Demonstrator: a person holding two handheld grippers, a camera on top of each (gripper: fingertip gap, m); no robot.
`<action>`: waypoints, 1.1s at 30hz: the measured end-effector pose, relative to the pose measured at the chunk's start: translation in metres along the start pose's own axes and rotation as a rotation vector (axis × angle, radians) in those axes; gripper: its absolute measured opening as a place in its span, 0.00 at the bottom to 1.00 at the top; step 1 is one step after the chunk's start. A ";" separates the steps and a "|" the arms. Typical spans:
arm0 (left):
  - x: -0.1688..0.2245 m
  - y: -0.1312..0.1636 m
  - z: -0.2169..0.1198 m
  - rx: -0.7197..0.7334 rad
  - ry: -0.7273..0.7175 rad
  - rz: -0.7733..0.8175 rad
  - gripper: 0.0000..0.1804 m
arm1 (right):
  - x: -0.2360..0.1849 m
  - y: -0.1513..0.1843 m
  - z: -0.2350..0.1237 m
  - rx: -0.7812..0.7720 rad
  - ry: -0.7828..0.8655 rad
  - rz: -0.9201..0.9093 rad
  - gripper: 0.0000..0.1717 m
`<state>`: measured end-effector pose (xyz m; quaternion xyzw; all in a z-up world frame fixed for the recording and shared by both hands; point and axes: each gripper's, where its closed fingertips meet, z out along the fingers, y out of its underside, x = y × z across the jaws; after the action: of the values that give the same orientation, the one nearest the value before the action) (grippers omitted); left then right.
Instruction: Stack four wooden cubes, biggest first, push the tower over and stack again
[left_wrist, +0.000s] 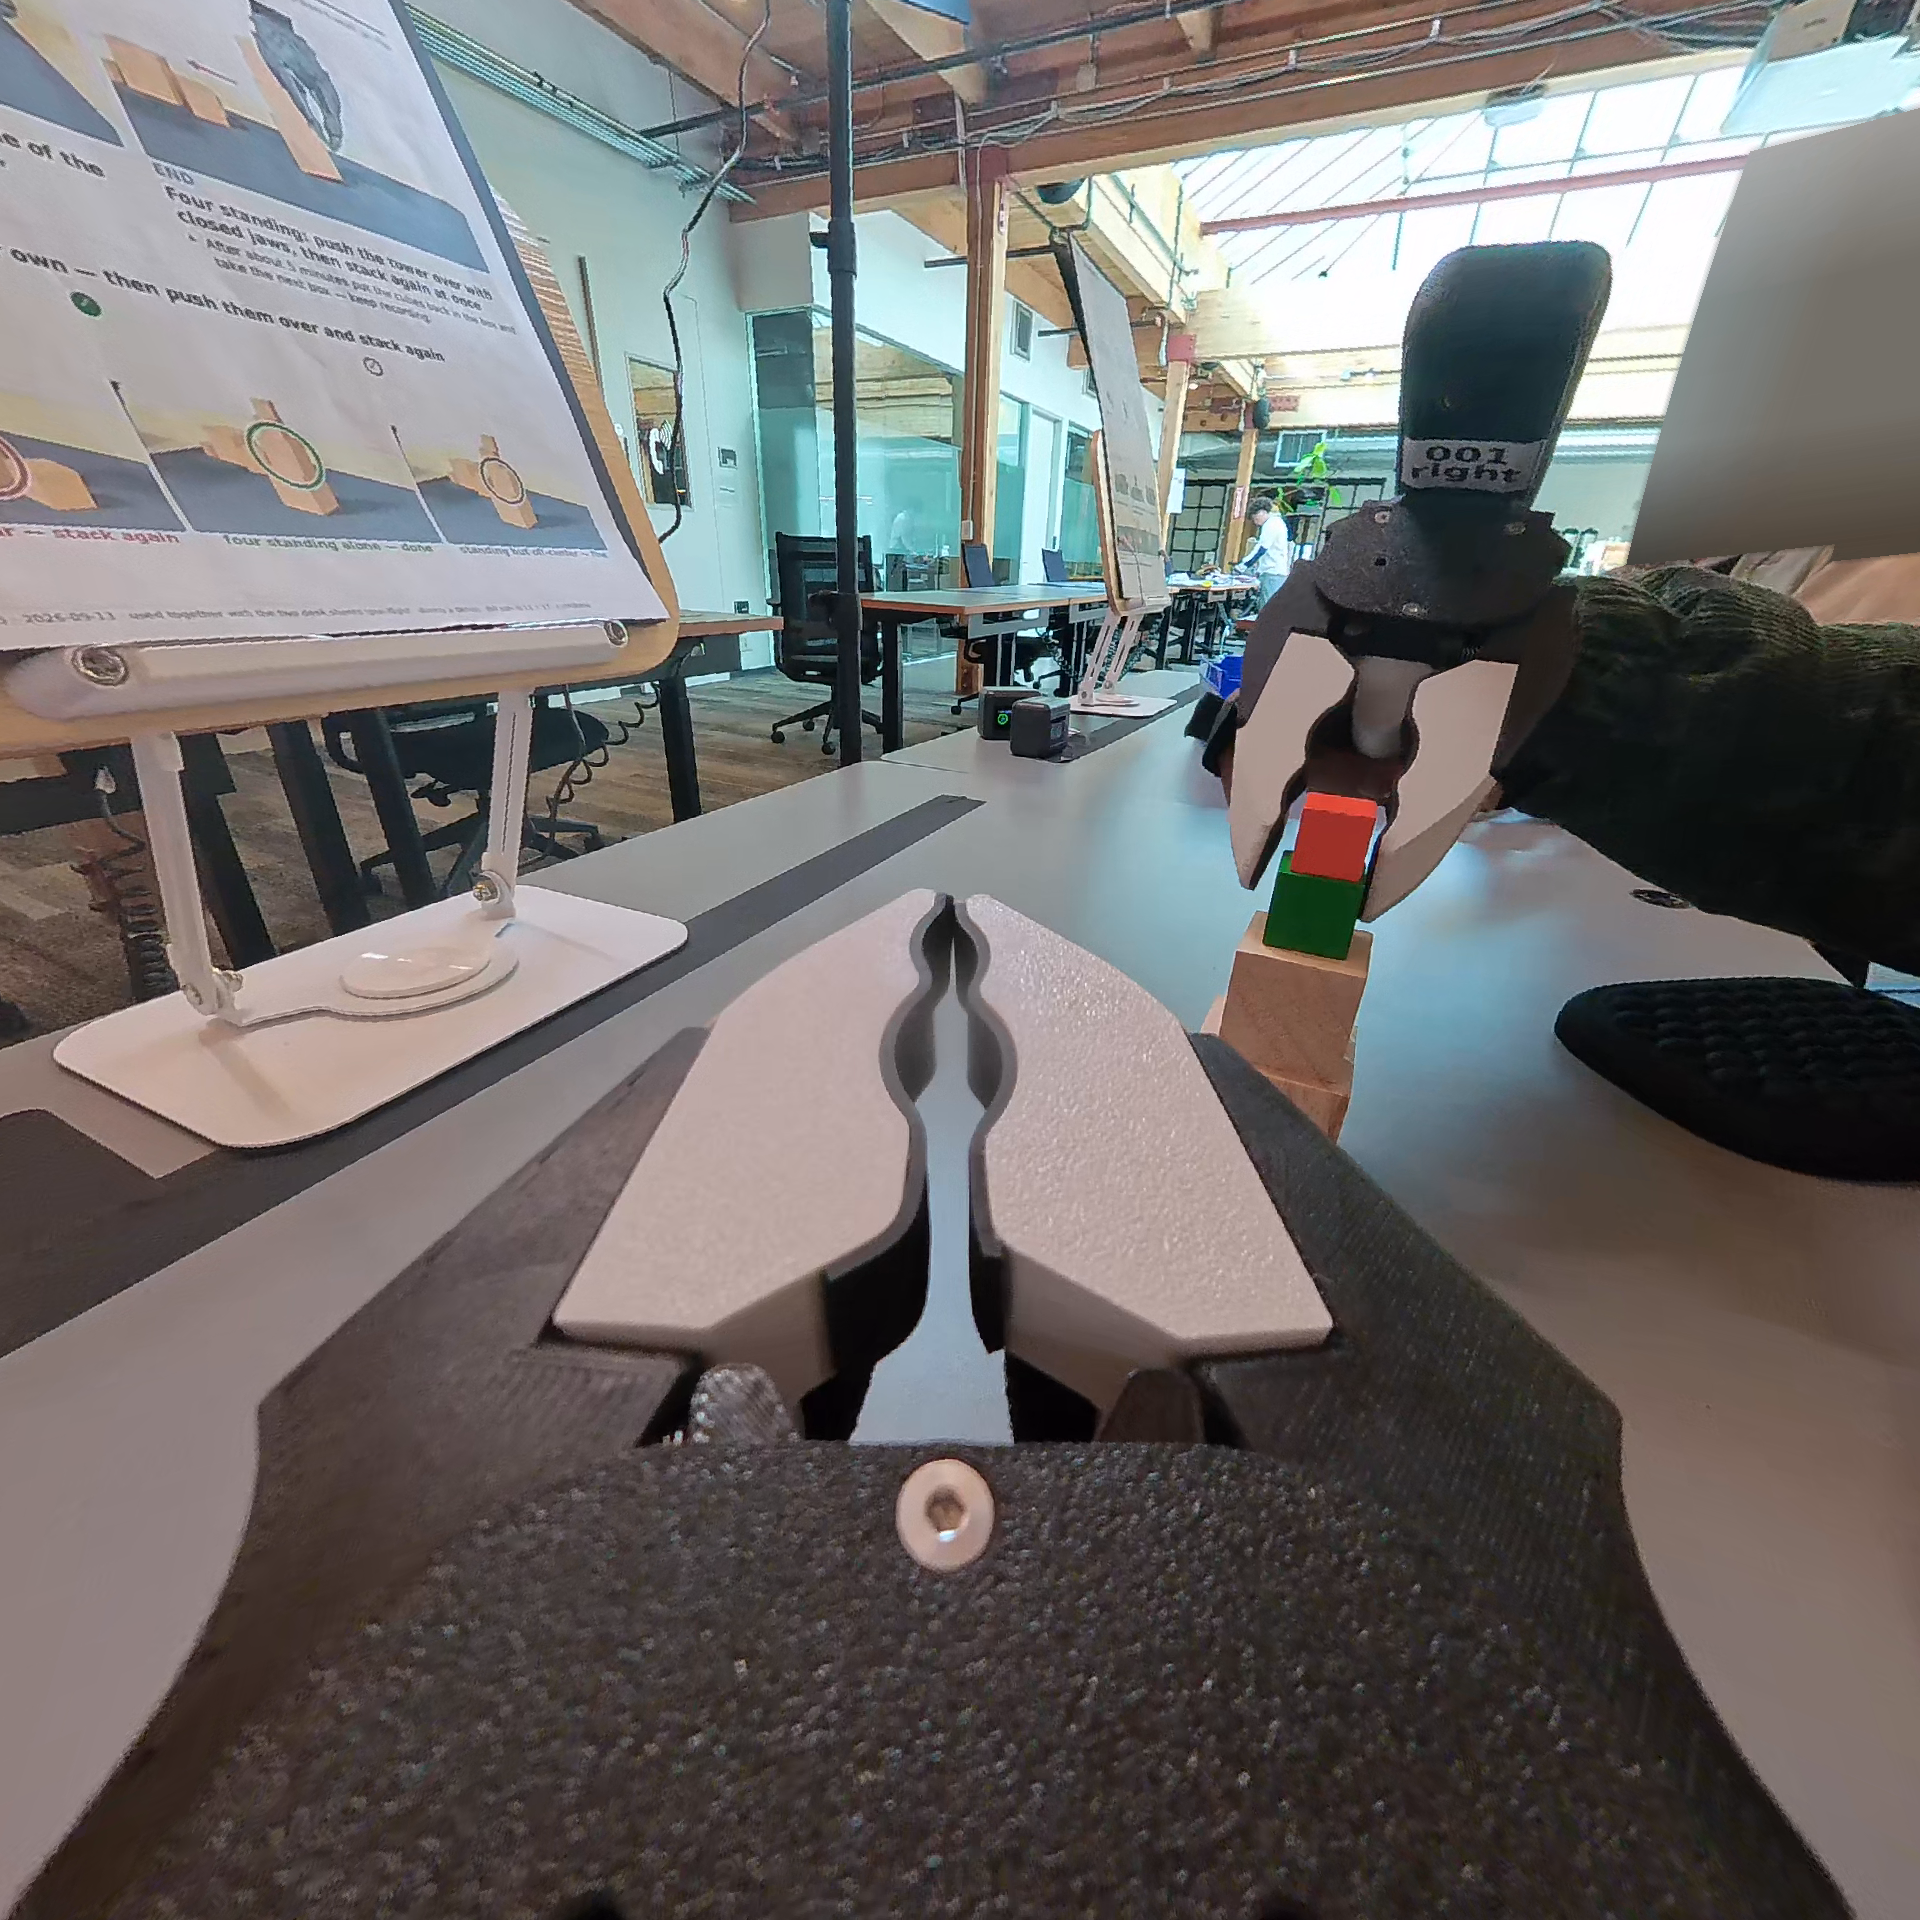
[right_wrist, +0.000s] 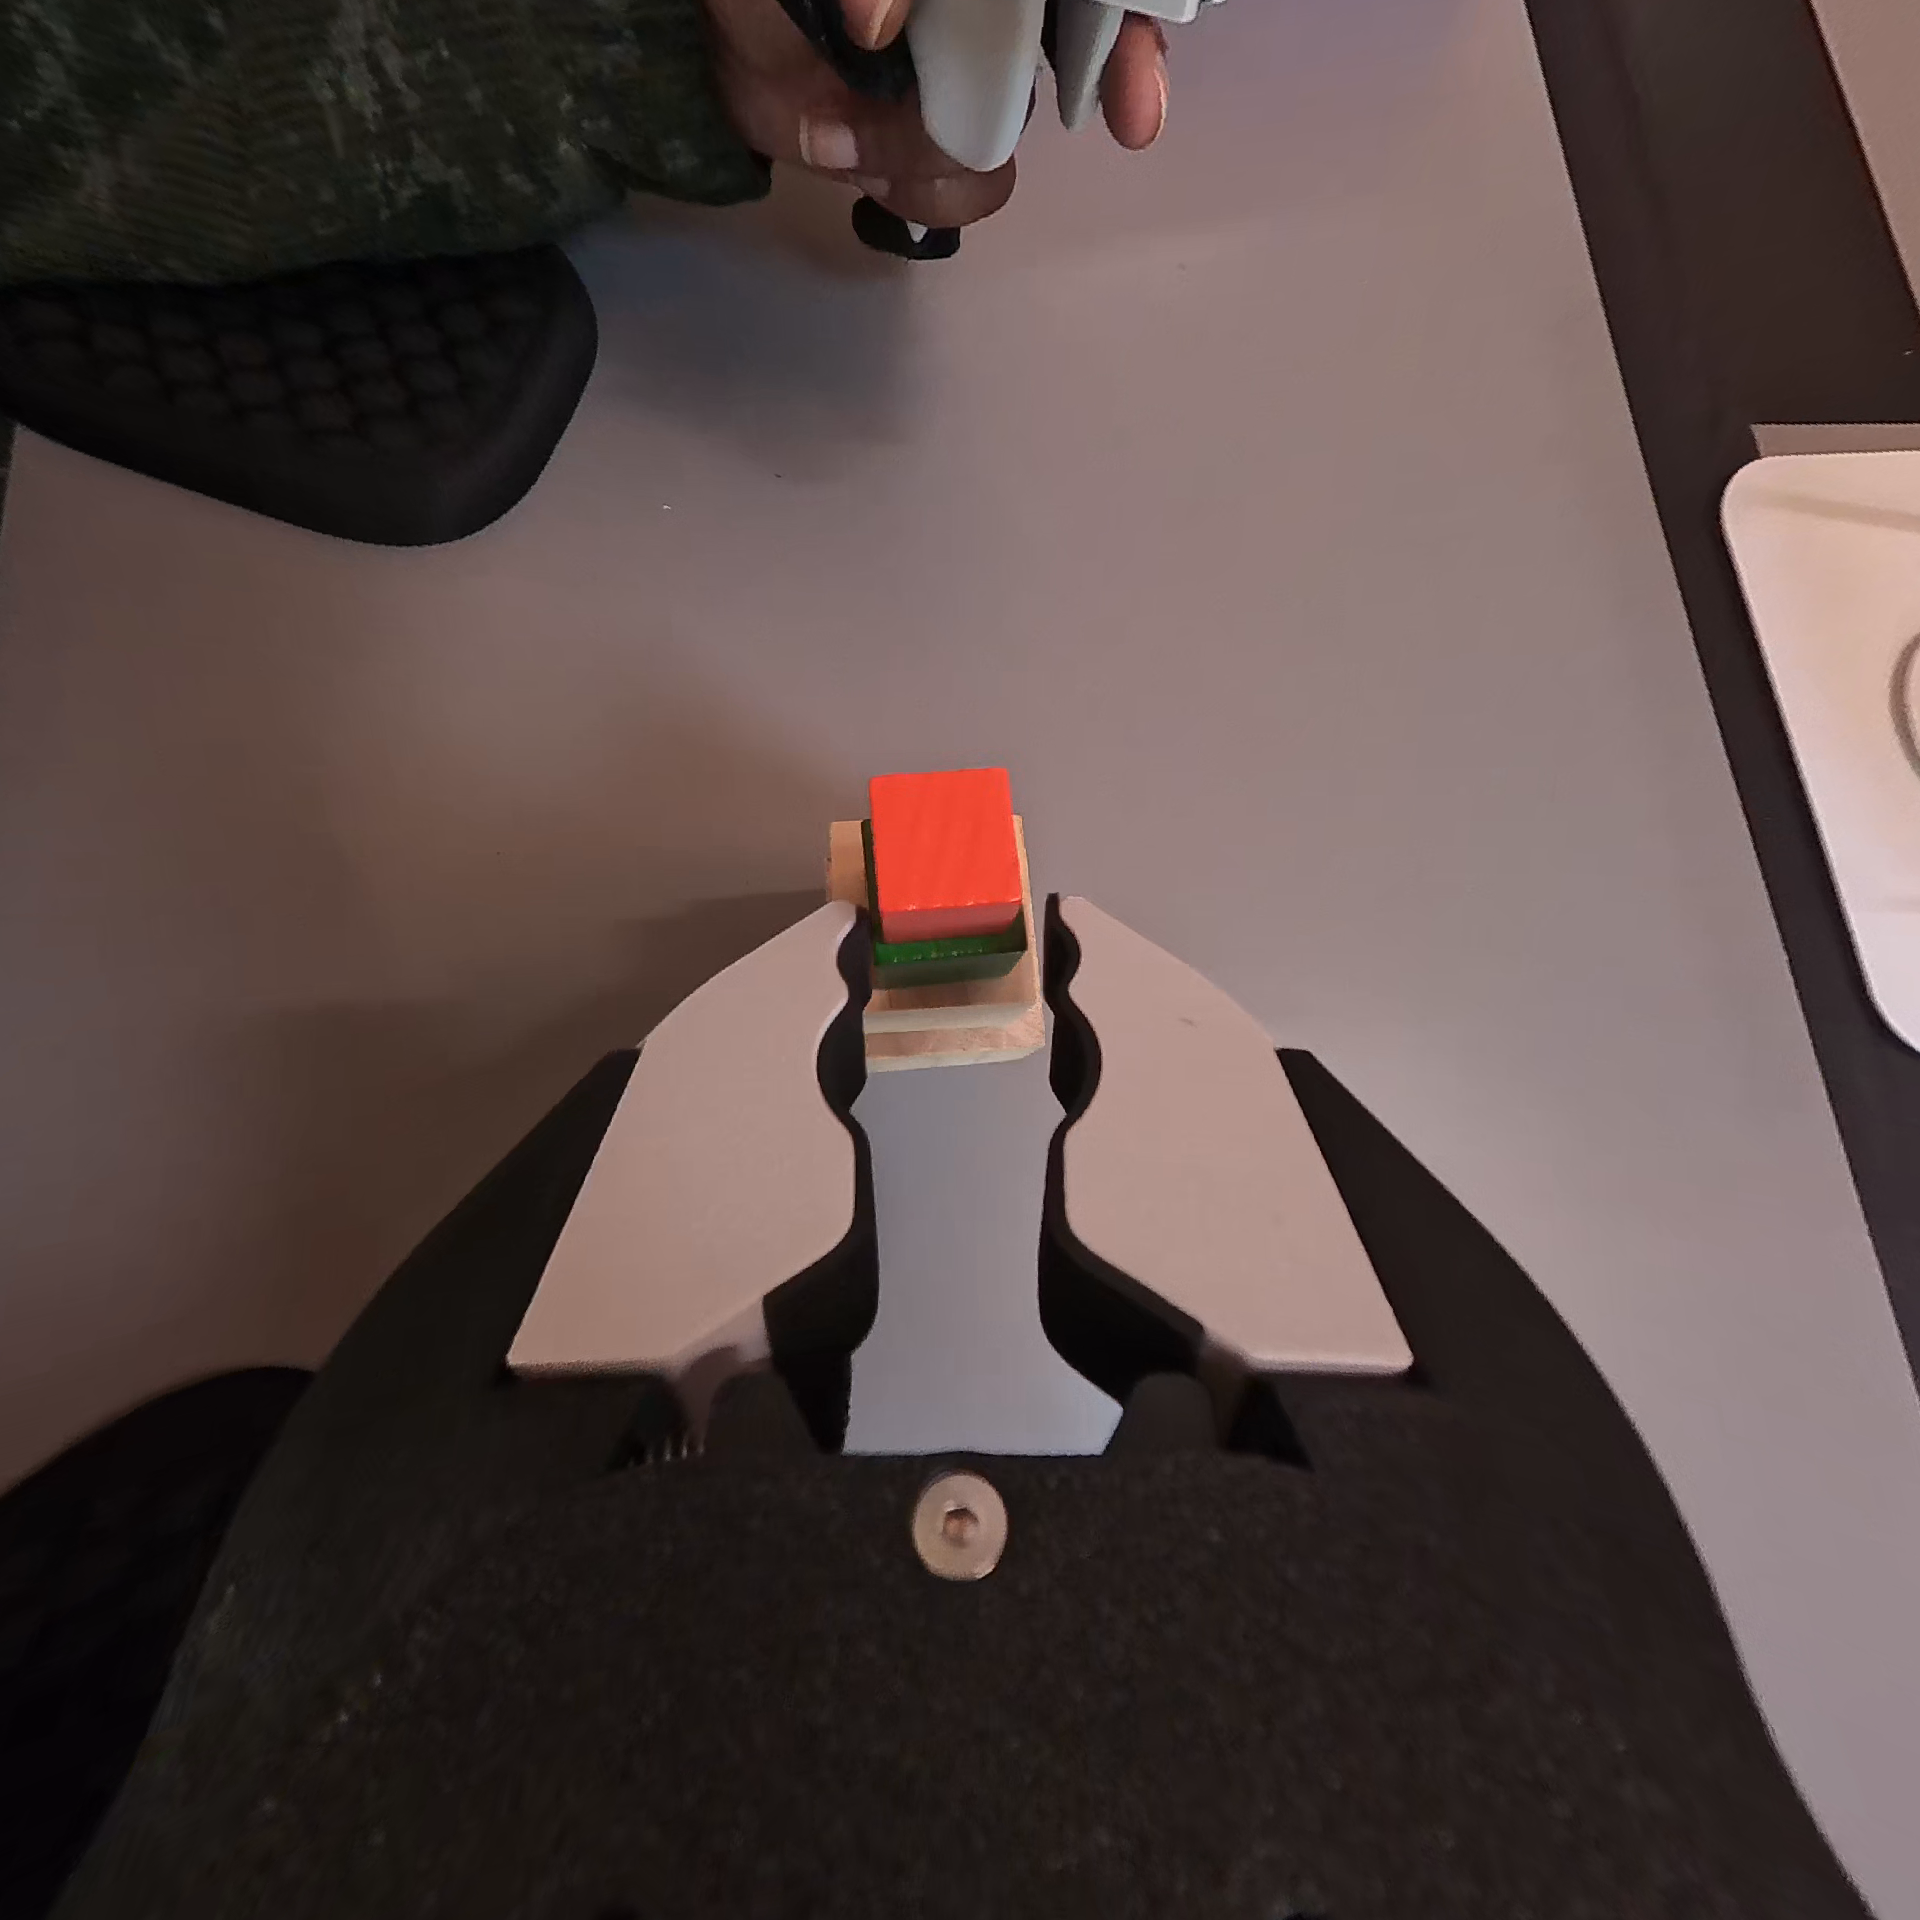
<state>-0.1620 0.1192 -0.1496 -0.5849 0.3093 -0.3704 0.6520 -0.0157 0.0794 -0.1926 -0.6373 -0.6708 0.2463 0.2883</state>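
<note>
While the right gripper (right_wrist: 951, 920) hangs above the stack with its fingers parted and a gap beside the red cube (right_wrist: 942, 857), that cube sits atop a green cube (left_wrist: 1317, 912) and two wooden blocks (left_wrist: 1288, 1013). Left gripper (left_wrist: 951, 914) rests closed and bare nearby.

You see: red cube (right_wrist: 940, 852) atop green cube (right_wrist: 940, 961), 2 pale wood blocks (left_wrist: 1294, 1003) under; grey table (right_wrist: 1247, 623); black honeycomb pad (right_wrist: 291, 400); white/black grippers.

The left gripper (left_wrist: 951, 914) is seen with jaws together; beside the block tower (left_wrist: 1294, 1023), the right gripper (left_wrist: 1320, 883) straddles its red block (left_wrist: 1335, 836).
</note>
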 end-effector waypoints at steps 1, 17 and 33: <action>0.000 0.000 0.000 0.000 0.001 -0.001 0.00 | 0.000 0.000 0.001 0.003 0.000 0.003 0.18; 0.000 -0.001 0.001 0.007 -0.002 0.000 0.00 | -0.002 -0.004 -0.017 0.143 0.052 0.089 0.26; -0.014 -0.005 -0.002 0.008 -0.095 0.014 0.00 | 0.007 -0.005 -0.048 0.259 0.340 0.126 0.11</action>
<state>-0.1718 0.1292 -0.1450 -0.5973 0.2804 -0.3388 0.6707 0.0144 0.0840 -0.1545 -0.6679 -0.5341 0.2369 0.4610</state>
